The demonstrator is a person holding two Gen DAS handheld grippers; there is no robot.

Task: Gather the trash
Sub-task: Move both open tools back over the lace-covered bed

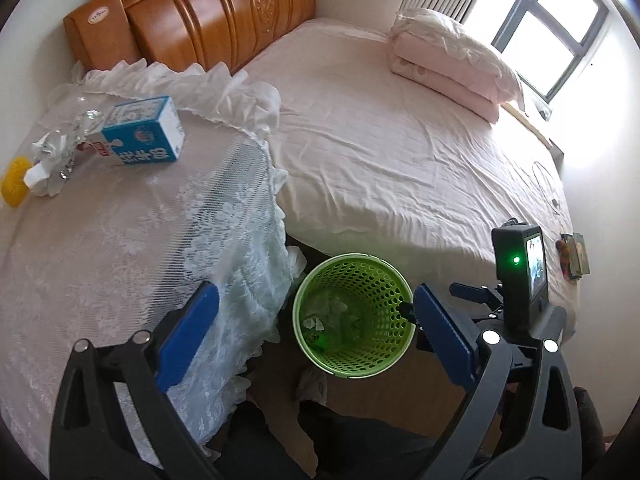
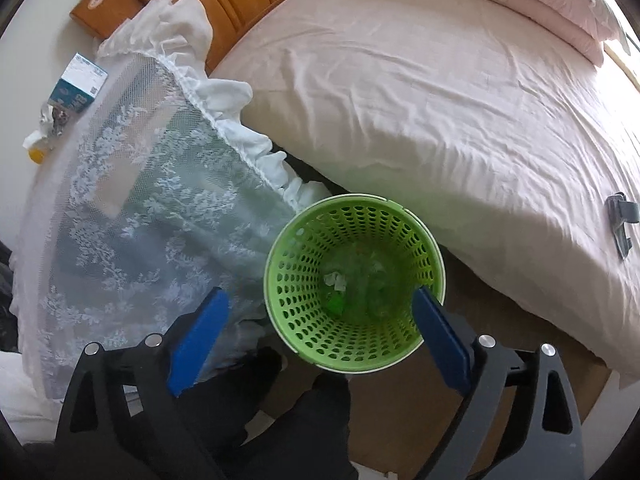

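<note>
A round green plastic wastebasket with perforated walls (image 2: 354, 280) stands on the floor in the gap between a low table draped in white lace cloth with a ruffled edge (image 1: 132, 240) on the left and a bed under a pale pink sheet (image 1: 400, 152) on the right. Bits of crumpled white paper (image 2: 335, 280) and some clear wrapping lie at its bottom.

The right gripper (image 2: 320, 332) points steeply down over the basket's mouth, its blue fingers (image 2: 198, 340) spread wide with nothing between them; the right-hand finger overlaps the basket's near right rim in the picture. The left gripper (image 1: 316, 328) also has its blue fingers (image 1: 186, 340) wide apart and empty, one over the lace cloth, the other beside the basket's right side.

On the far left of the table lies more trash: a blue-and-white milk carton on its side (image 1: 146, 132), just left of it crumpled clear plastic and silvery foil (image 1: 66, 140), a wad of white paper (image 1: 40, 178), and a yellow object at the table's edge (image 1: 14, 186). A carved orange-brown wooden headboard (image 1: 216, 16) stands at the far end of the bed, and folded pink bedding under a white pillow (image 1: 452, 64) rests on the far right near a window (image 1: 556, 28).
</note>
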